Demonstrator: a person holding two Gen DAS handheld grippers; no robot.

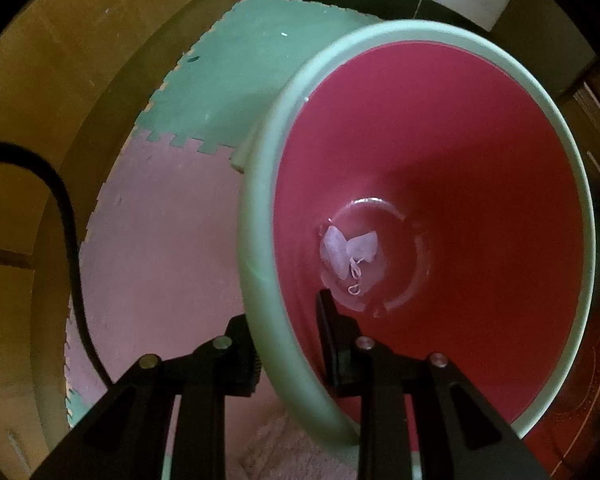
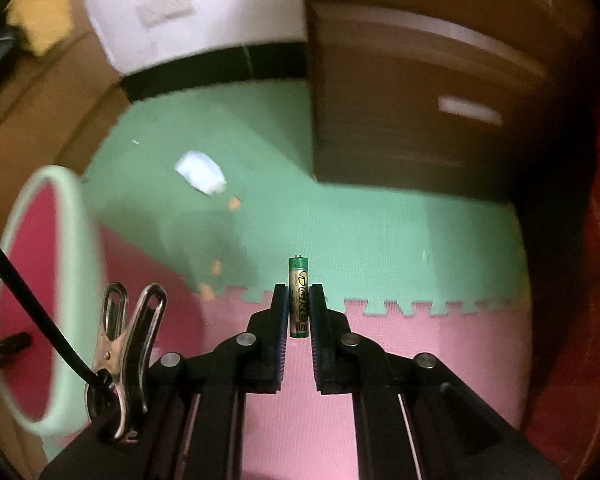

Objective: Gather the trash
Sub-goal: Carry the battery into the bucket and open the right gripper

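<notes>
Foam floor mat [image 2: 400,240] below; right gripper [image 2: 298,304] clamps battery [image 2: 298,296] at frame centre, left gripper [image 1: 287,344] pinches bin [image 1: 259,216] rim, so carry the battery level over the lower-left bin before releasing.

dim indoor light | fisheye edges dark | right view motion-blurred | left sharper

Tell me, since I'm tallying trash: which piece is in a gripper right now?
The green battery, clamped upright in the right gripper; the white scrap lies on the mat.
</notes>
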